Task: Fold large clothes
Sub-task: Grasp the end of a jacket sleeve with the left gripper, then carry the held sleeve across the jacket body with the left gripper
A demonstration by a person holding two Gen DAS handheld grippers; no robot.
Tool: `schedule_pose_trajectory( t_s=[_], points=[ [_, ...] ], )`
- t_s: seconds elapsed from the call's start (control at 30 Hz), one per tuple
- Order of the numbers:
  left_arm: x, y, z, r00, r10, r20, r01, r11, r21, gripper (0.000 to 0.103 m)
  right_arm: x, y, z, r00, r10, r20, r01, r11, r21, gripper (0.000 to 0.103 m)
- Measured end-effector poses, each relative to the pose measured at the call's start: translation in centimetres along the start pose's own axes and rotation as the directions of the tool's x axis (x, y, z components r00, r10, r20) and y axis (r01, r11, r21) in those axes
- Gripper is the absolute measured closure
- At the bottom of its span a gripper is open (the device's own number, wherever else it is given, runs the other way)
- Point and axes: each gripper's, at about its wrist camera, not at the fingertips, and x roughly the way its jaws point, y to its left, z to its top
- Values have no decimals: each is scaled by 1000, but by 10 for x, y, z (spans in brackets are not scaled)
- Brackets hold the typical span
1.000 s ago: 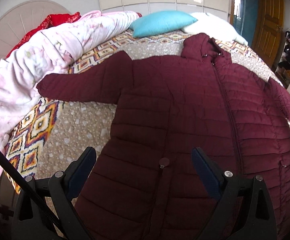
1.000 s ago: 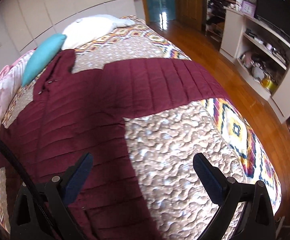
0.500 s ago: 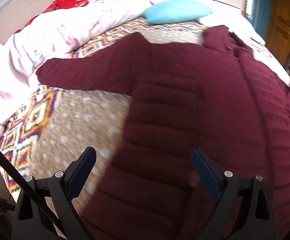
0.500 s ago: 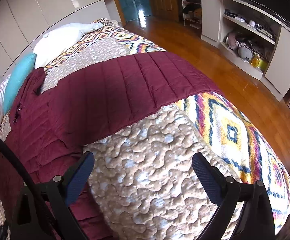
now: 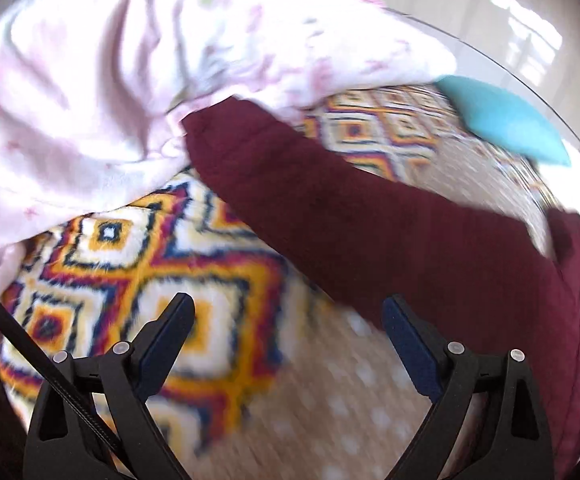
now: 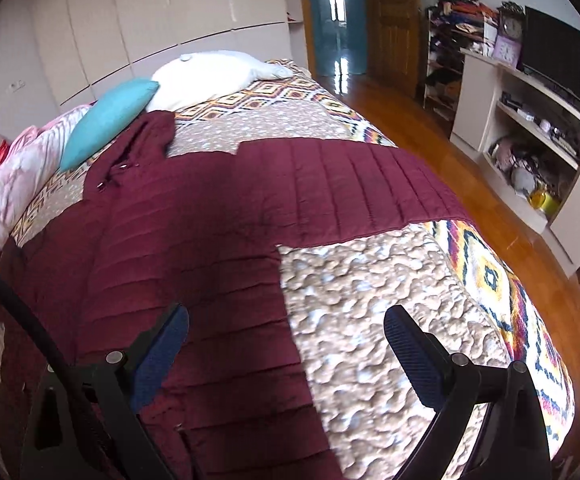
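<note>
Two black two-finger grippers, the left gripper (image 5: 287, 322) and the right gripper (image 6: 285, 332), hung with jaws apart and empty over the maroon quilted puffer jacket (image 6: 193, 240), which lay spread flat across the patterned bedspread (image 6: 370, 300). Folding well probably meant pinching each outstretched sleeve (image 5: 330, 208) near its cuff, at the bed's side edges, and drawing it flat across the body.

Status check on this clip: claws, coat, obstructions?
Left claw open, empty. Right claw open, empty. Maroon quilted coat flat, unfolded. Pink floral duvet touches sleeve cuff.
</note>
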Motion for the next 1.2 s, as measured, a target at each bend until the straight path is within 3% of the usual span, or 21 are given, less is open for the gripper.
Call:
schedule_pose_trajectory(
  t_s=[0.1, 0.2, 0.33, 0.43, 0.53, 0.6, 0.7, 0.8, 0.9, 0.97, 1.1, 1.2],
  points=[
    [36, 31, 27, 999, -8, -52, 2, 994, -110, 19, -7, 9, -8, 1000, 7, -4, -7, 1000, -8, 3],
    [68, 59, 48, 994, -72, -83, 49, 967, -250, 25, -15, 15, -14, 1000, -1, -10, 1, 1000, -14, 3],
    [85, 70, 60, 990, -123, -65, 94, 938, -335, 28, -17, 23, -21, 1000, -26, -17, 25, 999, -32, 3],
    [94, 62, 72, 992, -110, -62, 86, 948, -306, 30, -13, 34, -25, 999, -33, -35, 31, 998, -54, 3],
    [98, 49, 81, 995, -25, -93, 2, 970, -244, 77, -7, 42, -29, 998, -33, -52, 29, 997, -71, 3],
    [89, 45, 84, 997, -2, -75, -15, 974, -226, 92, -4, 45, -29, 998, -33, -57, 29, 997, -71, 3],
    [57, 33, 84, 999, -38, -18, 34, 981, -192, 96, -4, 45, -30, 998, -27, -53, 23, 997, -68, 3],
    [13, 11, 81, 992, -124, 36, 127, 984, -124, 97, -9, 43, -32, 999, -21, -37, 18, 997, -72, 3],
    [-40, -27, 69, 968, -239, 79, 241, 970, -16, 98, -16, 40, -34, 1000, -6, -22, 5, 998, -64, 3],
    [-70, -62, 56, 941, -328, 84, 324, 944, 59, 98, -21, 37, -36, 1000, 8, -13, -9, 999, -54, 3],
    [-101, -141, 16, 877, -481, 12, 471, 863, 181, 98, -29, 32, -42, 999, 34, -9, -35, 999, -34, 3],
    [-100, -201, -26, 849, -522, -78, 523, 813, 255, 98, -36, 28, -49, 998, 55, -9, -55, 998, -21, 3]
  ],
)
